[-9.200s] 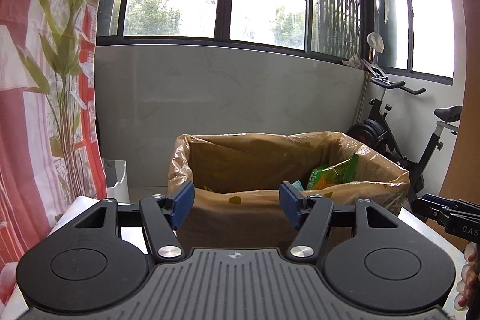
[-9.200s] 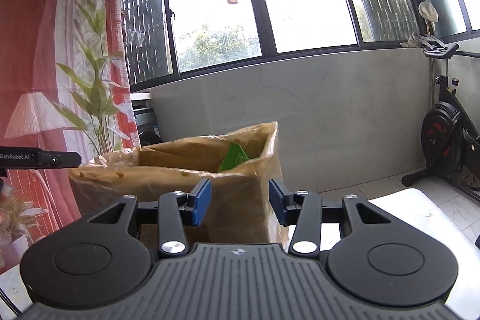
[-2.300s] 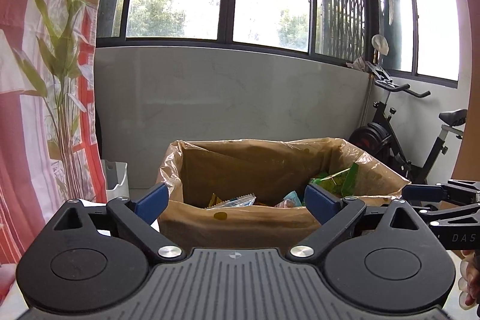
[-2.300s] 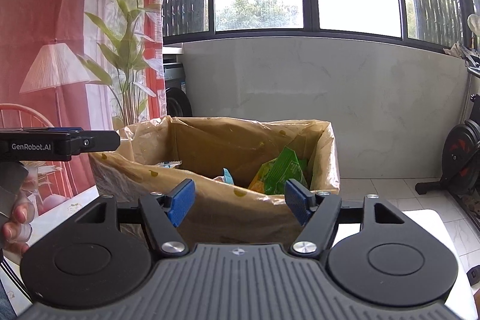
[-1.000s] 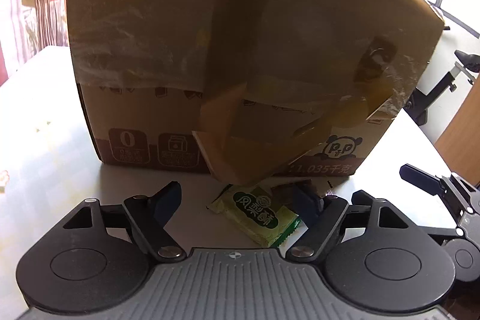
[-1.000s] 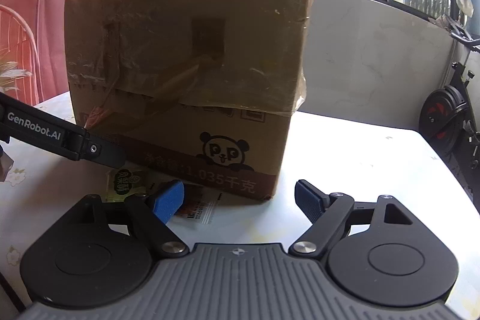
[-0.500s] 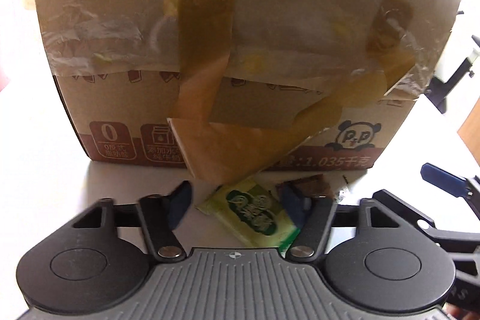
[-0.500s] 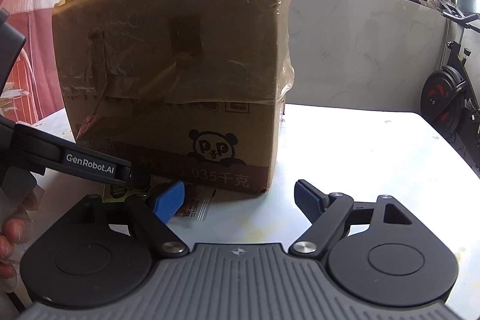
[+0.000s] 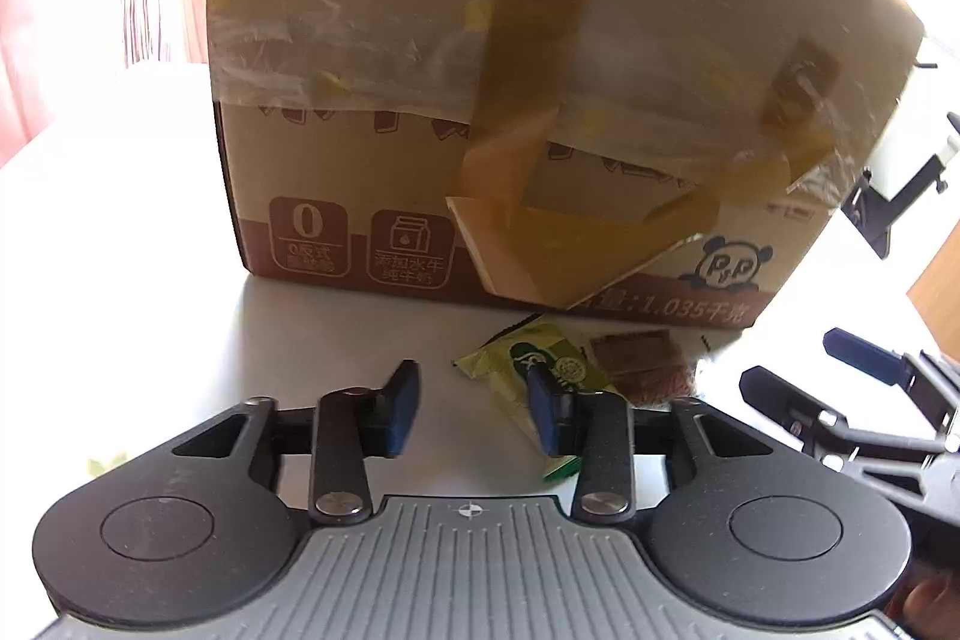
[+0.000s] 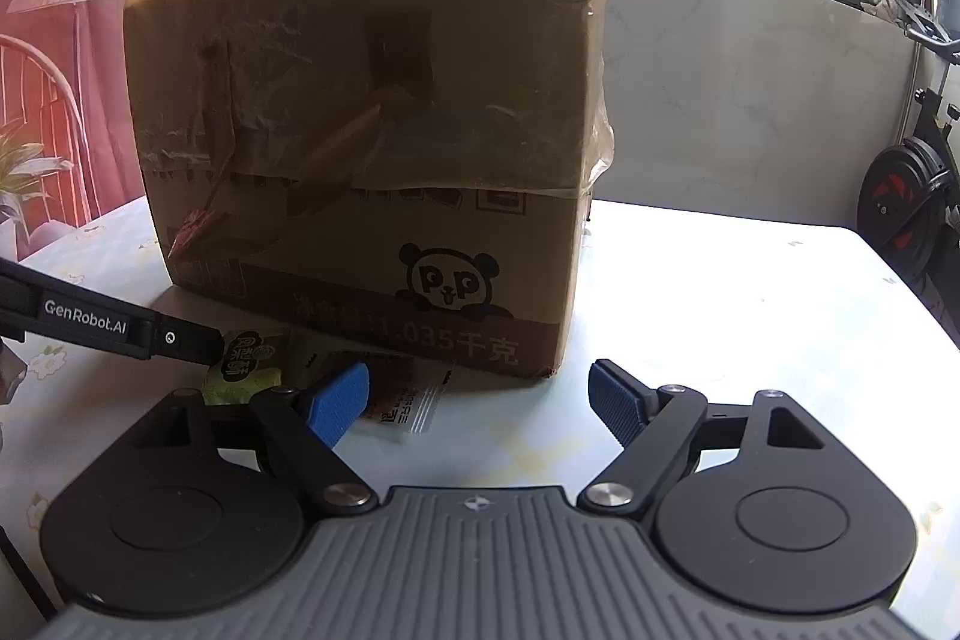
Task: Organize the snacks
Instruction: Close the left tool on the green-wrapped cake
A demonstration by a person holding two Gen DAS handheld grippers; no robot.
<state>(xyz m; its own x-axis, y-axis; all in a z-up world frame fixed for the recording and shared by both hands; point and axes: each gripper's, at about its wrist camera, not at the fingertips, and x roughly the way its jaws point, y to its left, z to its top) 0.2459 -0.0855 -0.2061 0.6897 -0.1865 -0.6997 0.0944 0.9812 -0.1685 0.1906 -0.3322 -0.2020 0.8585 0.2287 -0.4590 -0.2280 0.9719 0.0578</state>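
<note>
1. My left tongs (image 9: 474,409) sit low over the white counter (image 9: 150,244), blue pads partly apart and gripping nothing.
2. The green rectangular foil snack packet (image 9: 528,361) lies flat on the counter just in front of the big brown cardboard box with the panda logo (image 9: 480,100). My left tongs' right-hand pad (image 9: 543,415) overlaps it in the left wrist view (can't tell if it's actually touching).
3. A brown-printed clear-edged snack wrapper (image 9: 639,358) lies right beside the green one, also near the foot of the box.
4. My right tongs (image 10: 480,400) are spread wide and empty, hovering over the counter in front of the box's corner. The left-hand pad (image 10: 336,403) sits in front of the brown wrapper.
5. The box is wrapped in clear plastic and tan tape, and it stands upright on the counter.
</note>
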